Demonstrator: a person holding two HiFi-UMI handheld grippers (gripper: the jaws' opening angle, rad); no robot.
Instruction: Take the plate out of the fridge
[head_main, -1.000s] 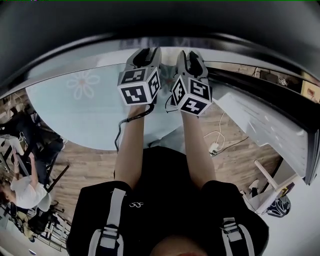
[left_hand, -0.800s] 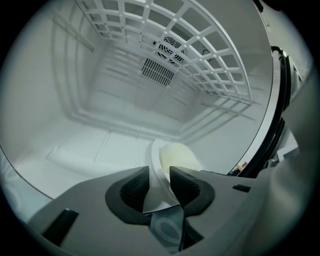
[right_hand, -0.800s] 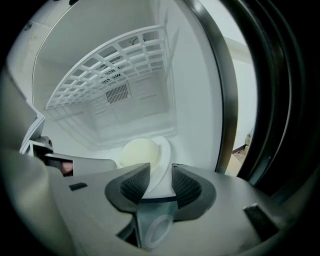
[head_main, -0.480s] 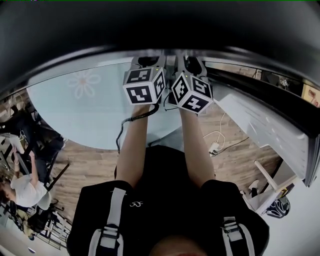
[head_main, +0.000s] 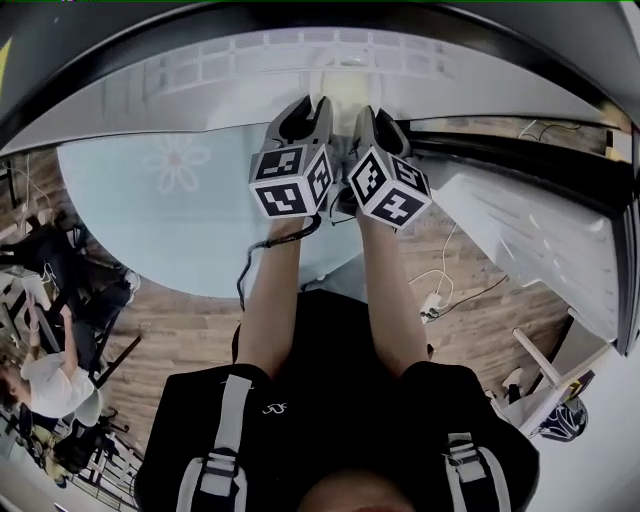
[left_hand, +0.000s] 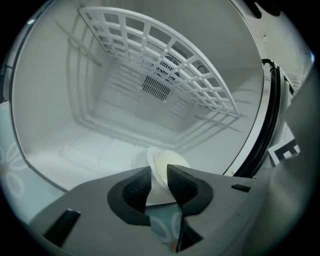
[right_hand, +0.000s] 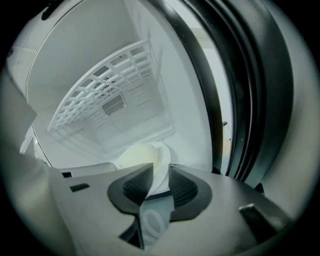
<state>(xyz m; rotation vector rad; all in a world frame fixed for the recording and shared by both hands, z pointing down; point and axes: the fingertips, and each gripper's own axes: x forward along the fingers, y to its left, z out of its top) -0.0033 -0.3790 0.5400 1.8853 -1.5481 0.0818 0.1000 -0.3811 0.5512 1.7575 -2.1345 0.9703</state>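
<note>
- The plate (left_hand: 164, 159) lies low inside the fridge (left_hand: 75, 105), at its front, under the rack (left_hand: 165, 65).
- The left gripper (left_hand: 159, 175) has just been closing; its jaws clamp the plate's rim.
- The right gripper (right_hand: 161, 175) has likewise been closing and grips the same rim.

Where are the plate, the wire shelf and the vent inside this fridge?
plate (left_hand: 159, 172), left gripper view, on its white near rim.
wire shelf (left_hand: 165, 55), left gripper view, middle of the white grid.
vent (left_hand: 156, 89), left gripper view, centre of its slats.
</note>
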